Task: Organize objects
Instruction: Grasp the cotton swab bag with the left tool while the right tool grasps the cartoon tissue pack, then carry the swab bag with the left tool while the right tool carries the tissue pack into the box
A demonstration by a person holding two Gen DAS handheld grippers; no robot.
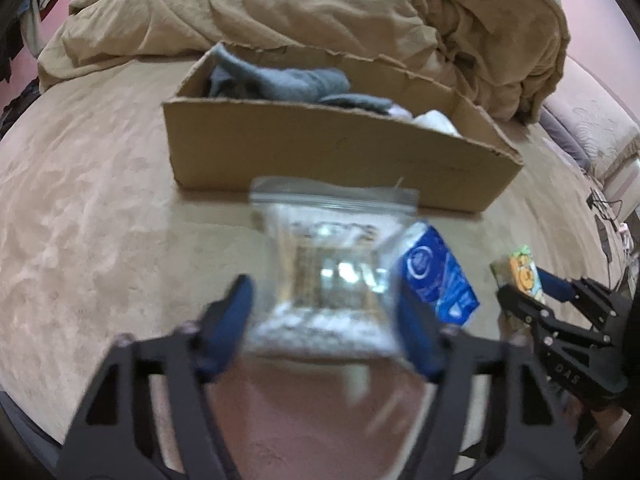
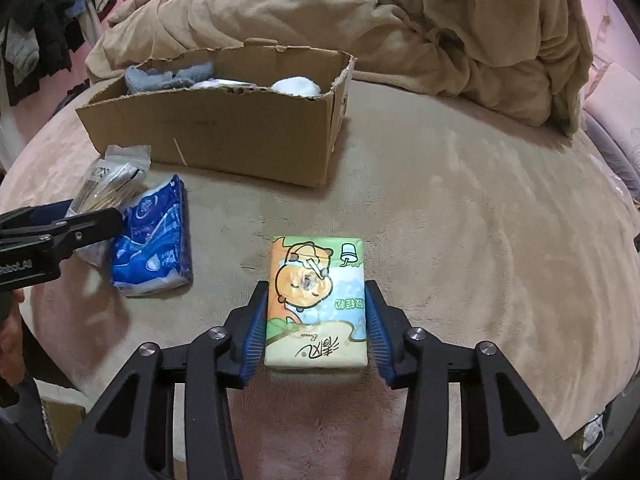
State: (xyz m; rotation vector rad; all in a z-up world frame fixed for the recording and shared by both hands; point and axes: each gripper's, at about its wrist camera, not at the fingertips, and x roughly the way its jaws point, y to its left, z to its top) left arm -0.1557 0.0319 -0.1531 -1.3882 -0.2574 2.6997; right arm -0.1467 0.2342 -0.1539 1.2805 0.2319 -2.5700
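My left gripper (image 1: 324,308) is shut on a clear zip bag of cotton swabs (image 1: 328,264) and holds it just in front of the cardboard box (image 1: 320,152); the view is blurred. It also shows in the right wrist view (image 2: 76,224) with the zip bag (image 2: 108,184). A blue tissue pack (image 1: 436,276) lies beside it on the bed (image 2: 156,240). My right gripper (image 2: 316,316) is shut on a cartoon-printed tissue pack (image 2: 316,300), which seems to rest on the bed. It shows in the left wrist view (image 1: 520,280) in my right gripper (image 1: 520,300).
The open box (image 2: 224,132) holds grey socks (image 2: 168,76) and white items (image 2: 296,86). A crumpled tan duvet (image 2: 400,32) is piled behind it. Pillows (image 1: 588,136) lie at the right. Dark clothes (image 2: 36,32) hang at the far left.
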